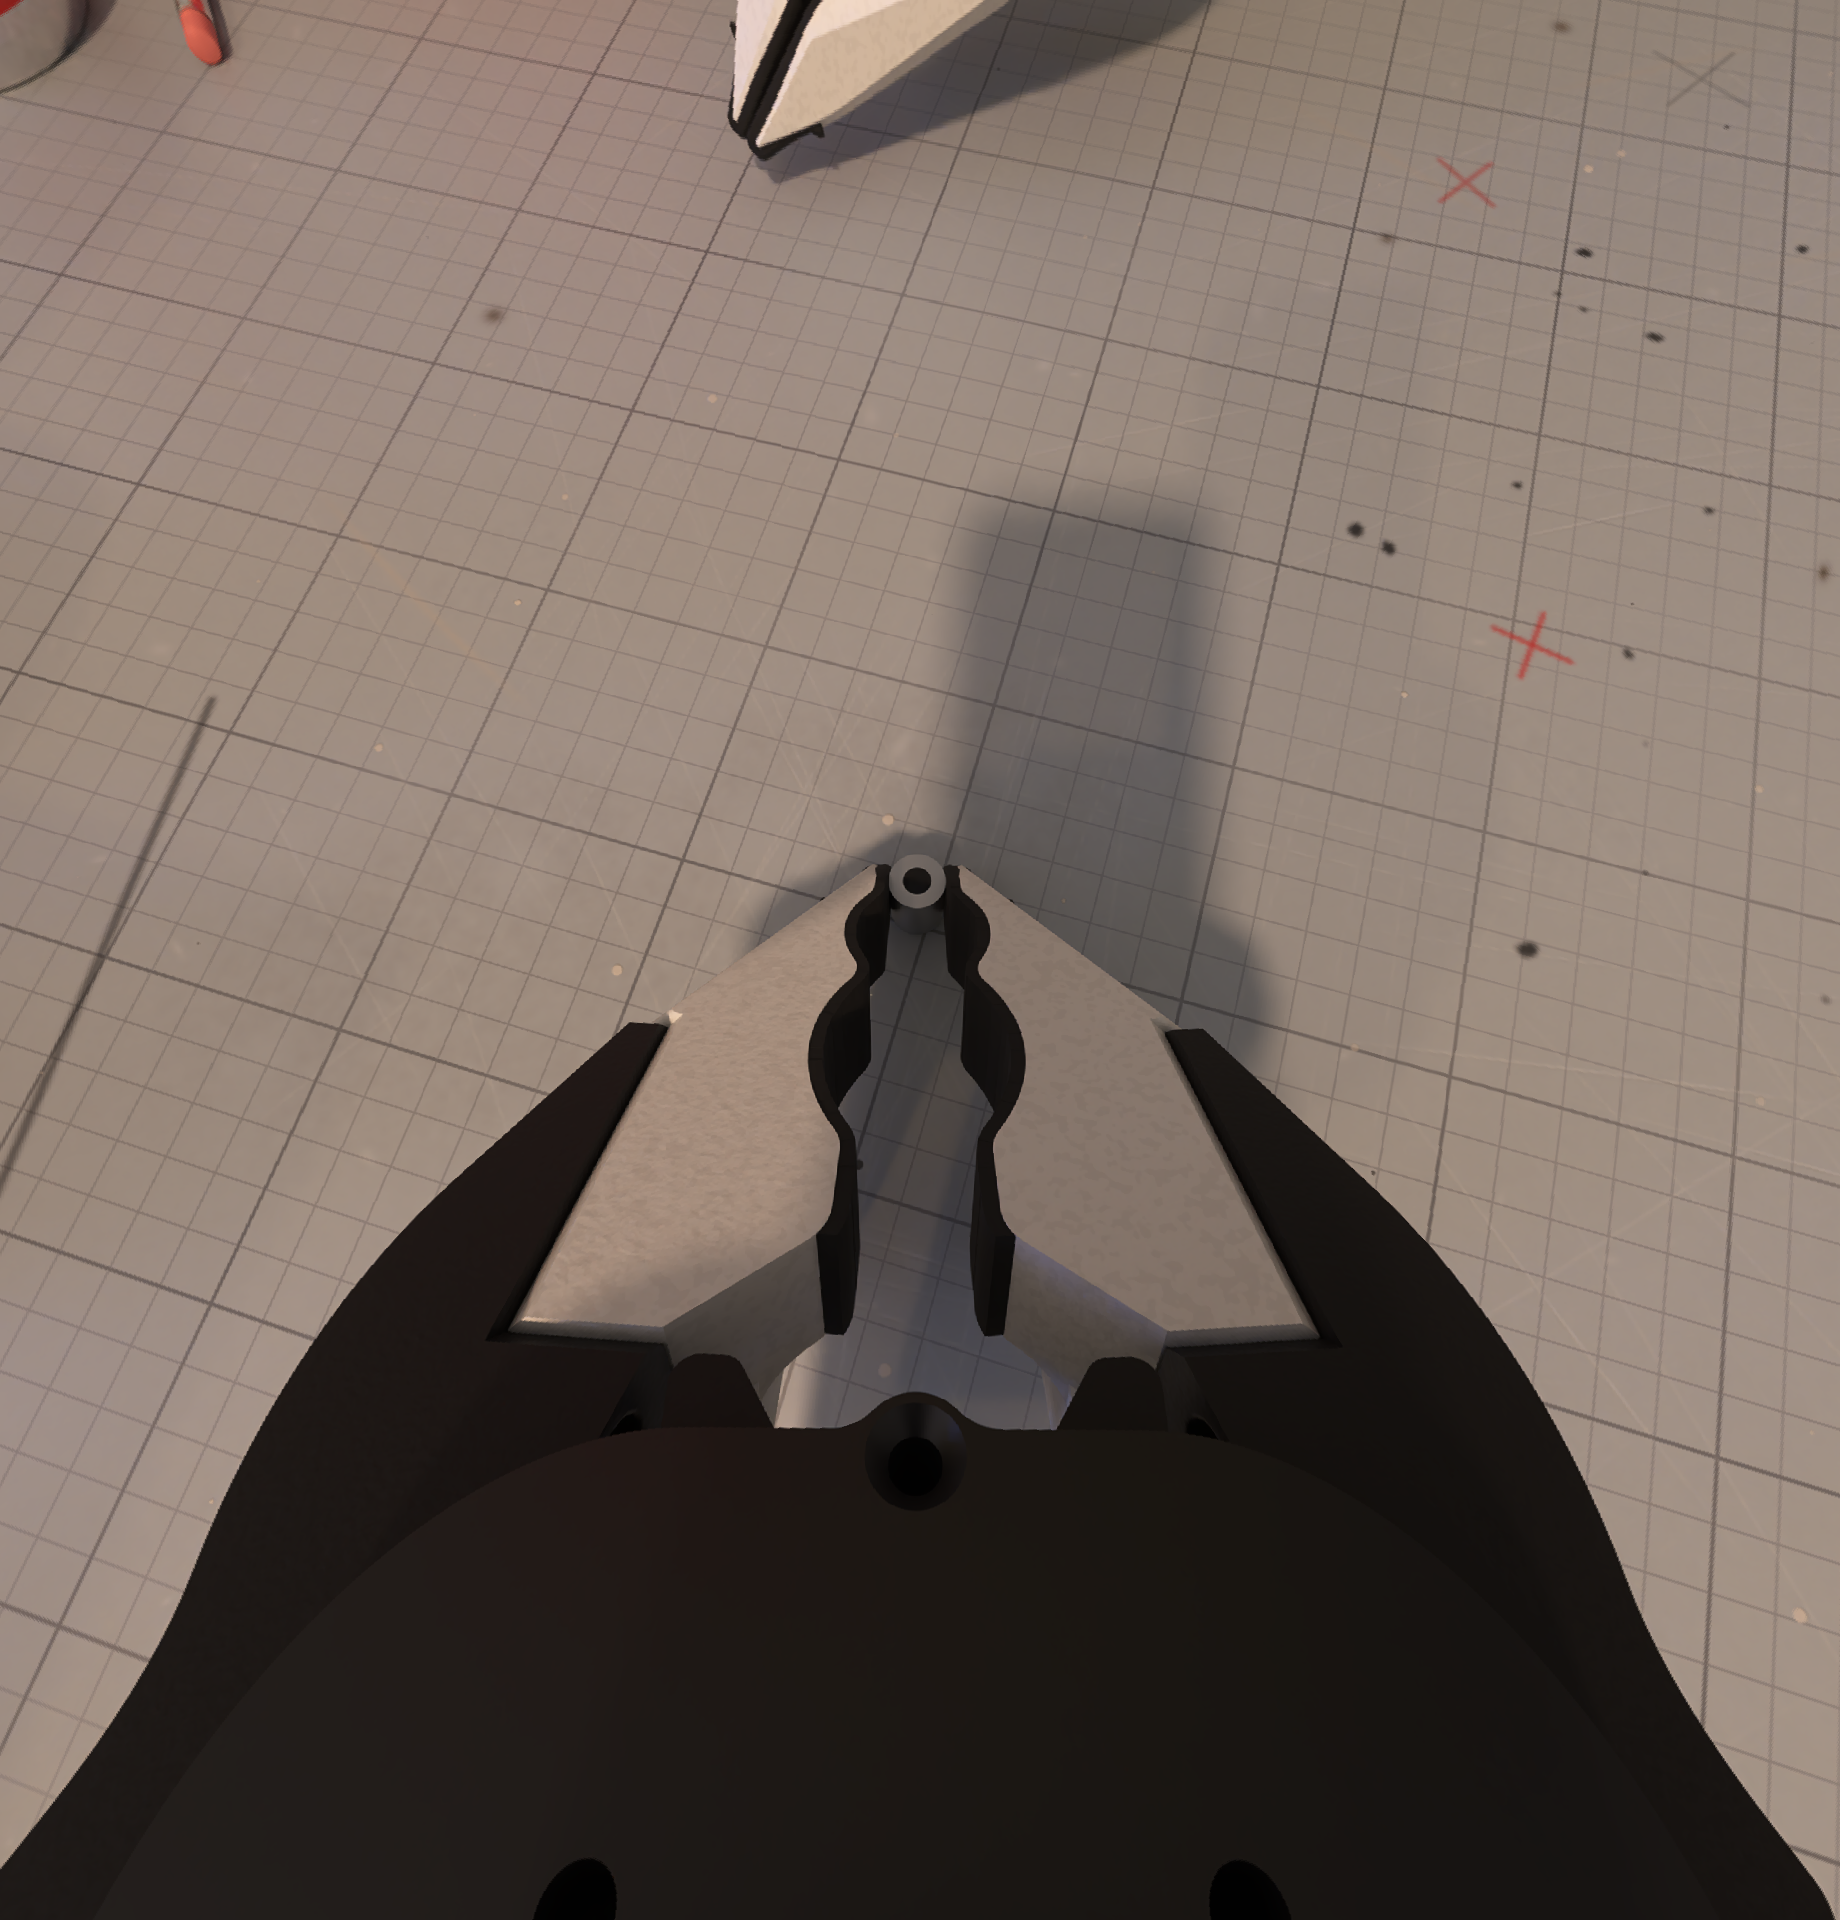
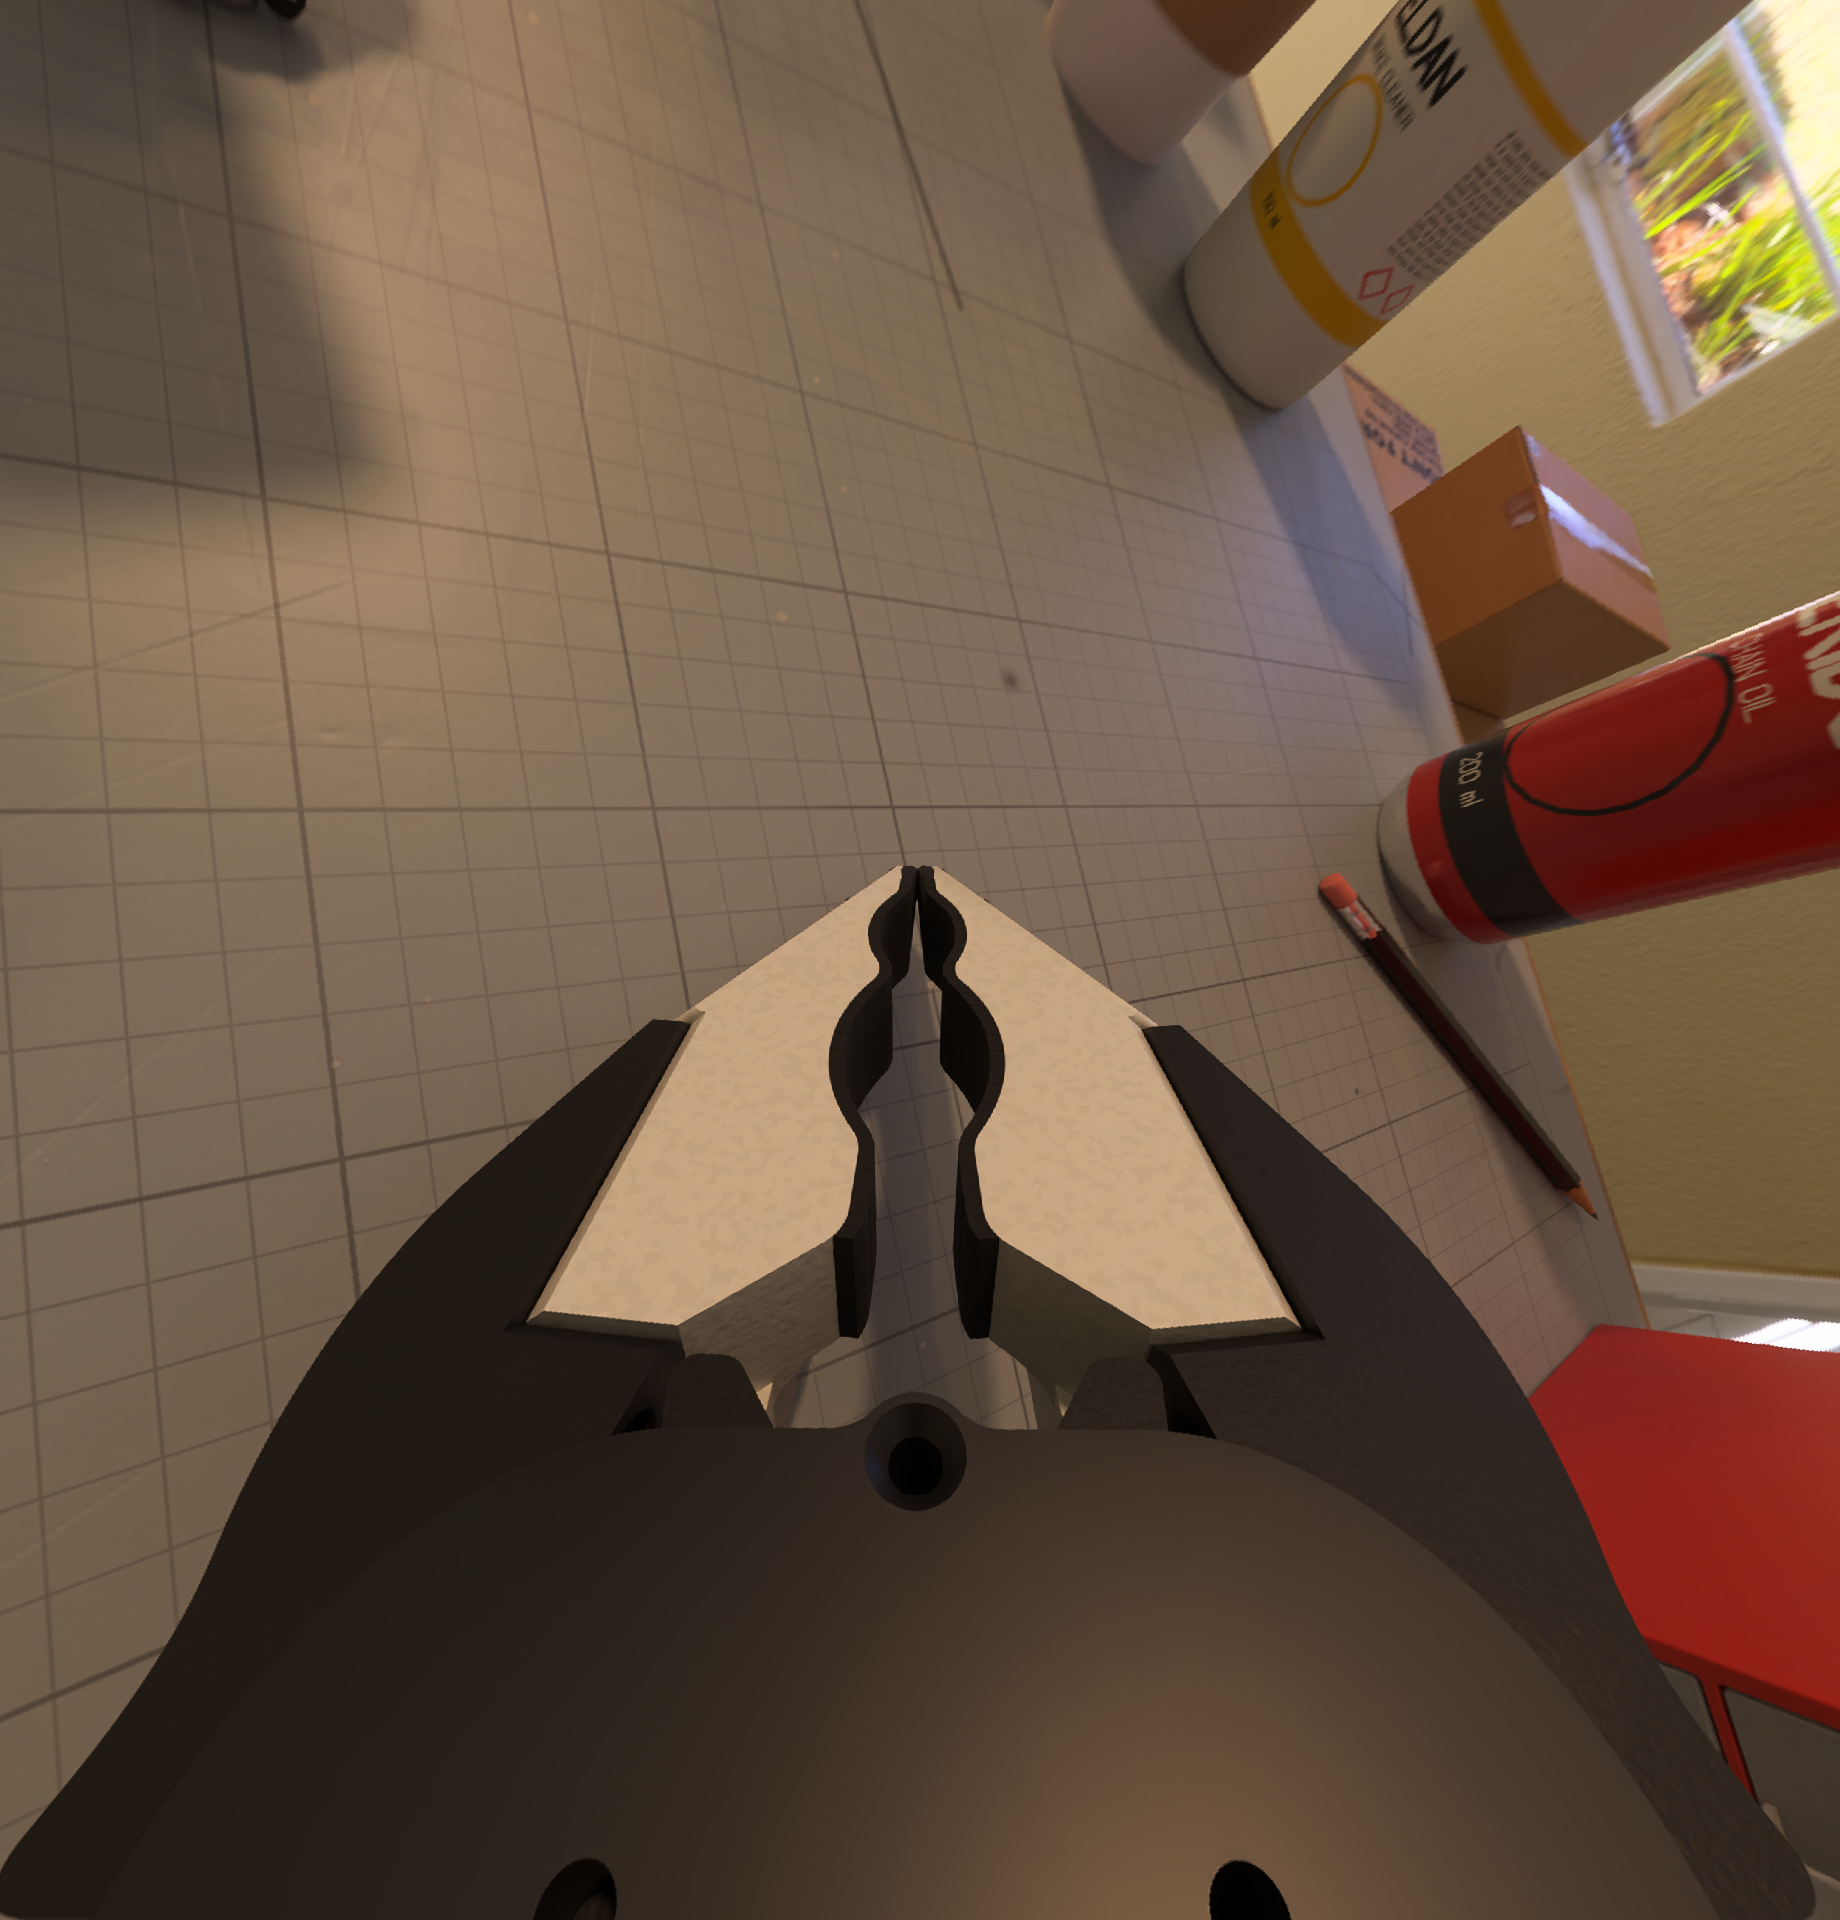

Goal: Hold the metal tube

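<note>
The metal tube (image 1: 916,916) is a short grey tube seen end-on, its open ring facing the camera in the left wrist view. My left gripper (image 1: 917,883) is shut on it at the very fingertips and holds it above the grey grid mat (image 1: 480,520). My right gripper (image 2: 917,878) is shut and empty, with its fingertips touching, over the same mat (image 2: 480,623). The right gripper's white tips (image 1: 781,99) also show at the top of the left wrist view, far from the tube.
A white bottle with a yellow band (image 2: 1342,208), a red can (image 2: 1622,800), a pencil (image 2: 1456,1049) and a cardboard box (image 2: 1518,582) line the mat's right edge. A thin dark rod (image 1: 95,966) lies on the mat at the left. A red surface (image 2: 1726,1507) sits lower right.
</note>
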`<state>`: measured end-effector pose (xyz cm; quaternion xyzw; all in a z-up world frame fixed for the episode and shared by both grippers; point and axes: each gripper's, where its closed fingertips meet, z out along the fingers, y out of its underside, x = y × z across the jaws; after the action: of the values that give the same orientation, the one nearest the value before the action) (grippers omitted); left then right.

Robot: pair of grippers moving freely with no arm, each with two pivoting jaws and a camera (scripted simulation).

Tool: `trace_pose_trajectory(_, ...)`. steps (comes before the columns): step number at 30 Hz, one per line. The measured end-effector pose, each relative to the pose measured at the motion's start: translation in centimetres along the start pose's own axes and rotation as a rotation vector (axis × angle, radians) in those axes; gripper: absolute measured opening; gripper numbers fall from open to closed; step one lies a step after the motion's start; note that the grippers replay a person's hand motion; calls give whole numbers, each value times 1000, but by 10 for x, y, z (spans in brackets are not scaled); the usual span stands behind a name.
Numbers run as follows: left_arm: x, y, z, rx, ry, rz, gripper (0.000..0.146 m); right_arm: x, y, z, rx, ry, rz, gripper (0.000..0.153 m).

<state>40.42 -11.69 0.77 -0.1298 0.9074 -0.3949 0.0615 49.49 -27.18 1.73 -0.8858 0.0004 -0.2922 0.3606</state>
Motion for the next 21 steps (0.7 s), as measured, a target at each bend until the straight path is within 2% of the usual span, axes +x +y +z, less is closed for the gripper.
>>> trace_pose_trajectory(6, 0, 0, 0, 0, 0, 0, 10, -1, -9, -3, 54, -1, -16, 0)
trace_pose_trajectory(16, 0, 0, 0, 0, 0, 0, 10, -22, -22, -4, 130, -110, -59, 0)
trace_pose_trajectory(21, 0, 0, 0, 0, 0, 0, 10, -31, -19, -2, 111, -163, -69, 2)
